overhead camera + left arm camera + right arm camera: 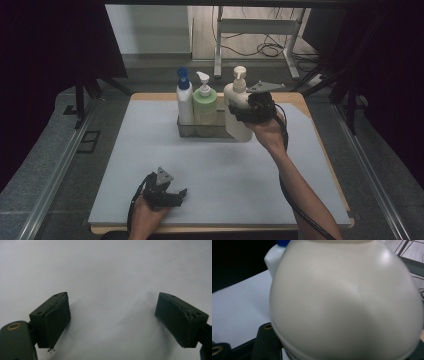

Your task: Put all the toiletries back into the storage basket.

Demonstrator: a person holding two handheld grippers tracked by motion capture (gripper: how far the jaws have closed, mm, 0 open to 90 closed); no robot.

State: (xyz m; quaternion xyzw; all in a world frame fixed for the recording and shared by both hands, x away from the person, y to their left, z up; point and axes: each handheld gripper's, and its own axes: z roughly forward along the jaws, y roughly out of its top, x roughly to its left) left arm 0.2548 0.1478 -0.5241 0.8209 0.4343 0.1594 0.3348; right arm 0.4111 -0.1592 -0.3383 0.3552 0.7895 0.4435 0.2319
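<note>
Left gripper (172, 194): resting low on the grey mat (225, 170) at the person's near edge, jaws spread wide with bare mat between the pads (57, 320); it holds nothing and stands well apart from the work. No hazard noted there, except that it is too far off to steady anything if the load slips. Ahead of it and off to its right stands the clear rack (200, 127), with a white bottle with a blue cap (184, 100) in its left end and a green pump bottle (204, 107) just beside that, both upright. Right gripper (239, 111): clamped at a middling width across the body of the cream pump bottle (237, 107), which sits directly in front of its jaws at the rack's right end, upright and just beside the green bottle; whether its base is inside the rack, on the mat or lifted clear cannot be told from the high view. In the right gripper view the bottle (347, 302) presses close against the lens, with the blue-capped bottle (273, 260) behind it. Risks, by judgement: the body is smooth and rounded, so it may slide or pivot between the pads; the grip sits high on the body, so the base may swing; that swing could strike the green bottle or catch the rack wall and drag or tip the rack; a hard squeeze could dent the soft wall.
</note>
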